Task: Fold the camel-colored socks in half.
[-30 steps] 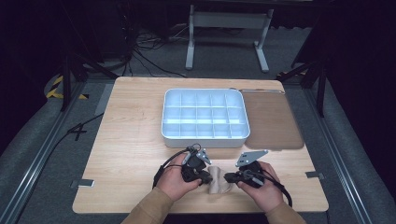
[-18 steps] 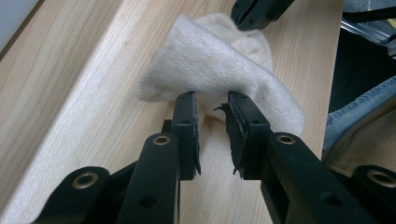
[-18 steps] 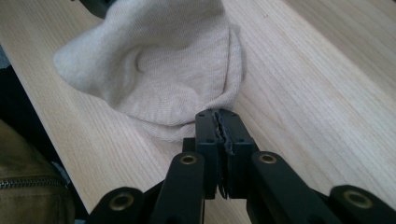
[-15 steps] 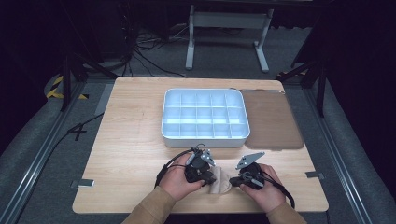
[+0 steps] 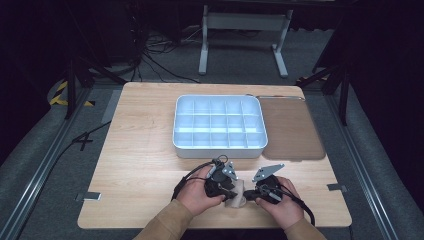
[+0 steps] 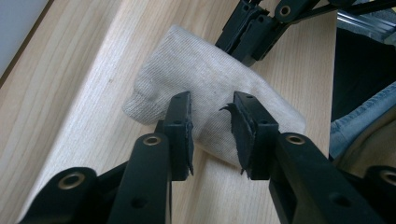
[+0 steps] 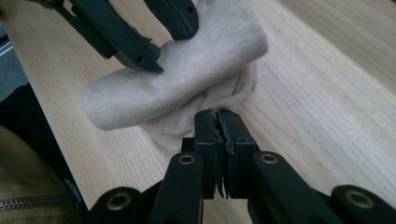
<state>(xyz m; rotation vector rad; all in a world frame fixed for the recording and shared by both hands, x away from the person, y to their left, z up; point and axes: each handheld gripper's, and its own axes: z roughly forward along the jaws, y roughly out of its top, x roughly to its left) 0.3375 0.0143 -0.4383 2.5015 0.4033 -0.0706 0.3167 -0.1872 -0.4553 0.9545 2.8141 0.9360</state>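
Note:
A rolled beige sock lies on the wooden table near its front edge, between the two hands. My left gripper hangs over the roll with its jaws apart; they have just been opening, and the pads do not press the fabric. In the right gripper view one left jaw tip rests on top of the sock. My right gripper is shut on a fold at the sock's lower edge. The high view shows the left gripper and the right gripper on either side of the sock.
A white tray with several compartments stands at the middle of the table, just beyond the hands. A brown mat lies to its right. Cables trail from both grippers. The table's front edge is close behind the hands.
Both hands stay at the same spot by the sock. The left gripper has shifted slightly over the roll; the right one keeps its hold.

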